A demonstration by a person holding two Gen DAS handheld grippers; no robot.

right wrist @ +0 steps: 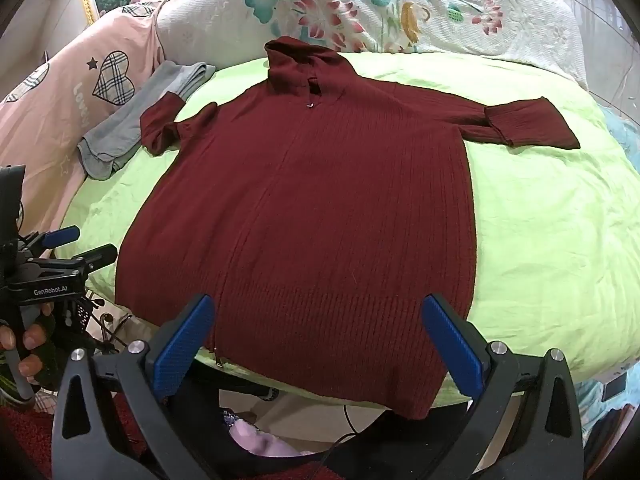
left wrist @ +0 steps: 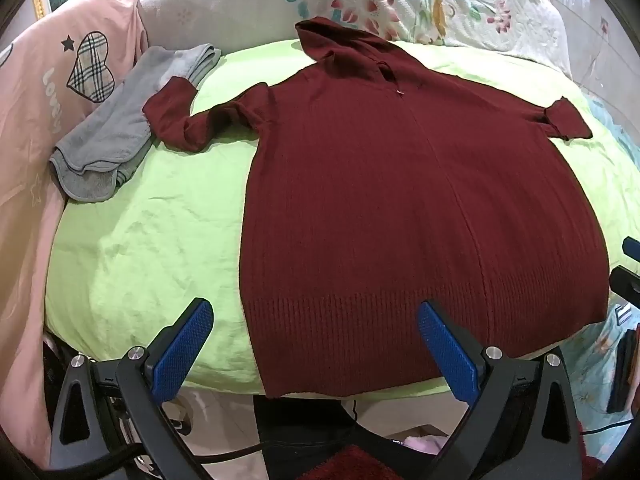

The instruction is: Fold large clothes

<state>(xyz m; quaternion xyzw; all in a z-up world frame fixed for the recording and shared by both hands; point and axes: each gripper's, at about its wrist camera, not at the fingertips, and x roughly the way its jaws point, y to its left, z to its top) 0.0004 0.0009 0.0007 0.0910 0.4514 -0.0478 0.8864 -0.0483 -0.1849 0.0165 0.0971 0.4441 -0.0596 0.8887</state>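
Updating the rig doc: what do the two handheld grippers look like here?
Both match: the left gripper and right gripper have black plastic frames with triangular cut-outs, silver round bolts at the pivots, and flat blue finger pads with fine grid texture. The left unit's side carries white "GenRobot.AI" lettering. A black cable trails below.
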